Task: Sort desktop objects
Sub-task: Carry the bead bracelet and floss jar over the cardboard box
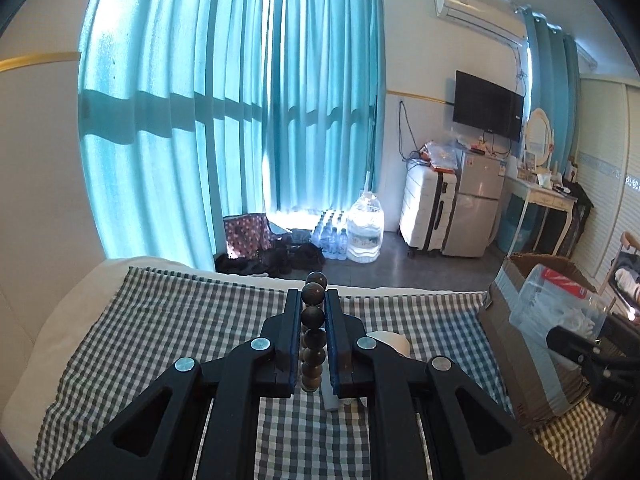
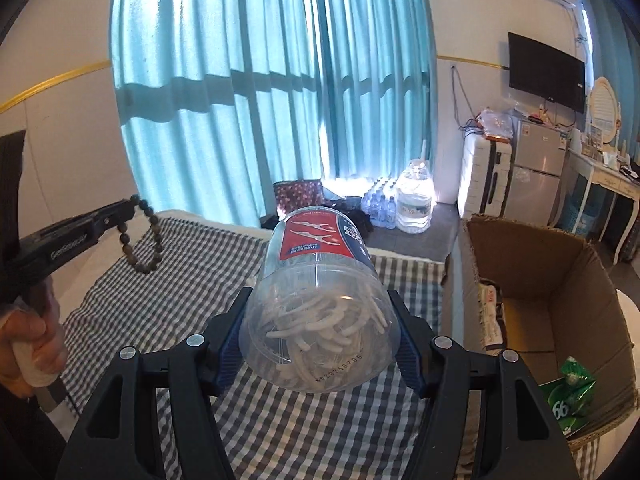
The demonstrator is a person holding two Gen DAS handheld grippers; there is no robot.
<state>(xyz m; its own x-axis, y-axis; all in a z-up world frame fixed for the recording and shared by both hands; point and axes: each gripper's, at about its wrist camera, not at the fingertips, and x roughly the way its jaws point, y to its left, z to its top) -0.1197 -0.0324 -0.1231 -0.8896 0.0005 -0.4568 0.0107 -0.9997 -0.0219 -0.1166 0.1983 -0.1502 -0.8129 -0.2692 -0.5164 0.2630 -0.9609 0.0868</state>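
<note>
two grippers are up over a checked cloth [image 2: 304,420] that covers a white bed [image 1: 60,320], each with something in its jaws. largest of the task's things is the cardboard box [image 2: 568,280], standing open at the right edge of the cloth; a green packet [image 2: 570,394] lies in its near corner and a printed pack leans against its left inner wall. in the left wrist view the same box [image 1: 532,368] sits at the right with the jar in front of it.

next is the clear jar [image 2: 320,312], lying on its side with its base toward the camera, red and blue label [image 2: 316,240] on the far part, white floss picks [image 2: 320,336] heaped inside. the right gripper [image 2: 320,320] grasps it across its width, blue pads pressed to both sides, above the cloth and just left of the box.

smallest is the string of dark beads [image 1: 313,332]. the left gripper [image 1: 313,300] is clenched on it, the beads running in a line between the narrow jaws. from the right wrist view the loop [image 2: 146,240] hangs down from that gripper's tip, clear of the cloth, and a hand [image 2: 28,344] holds the handle.
</note>
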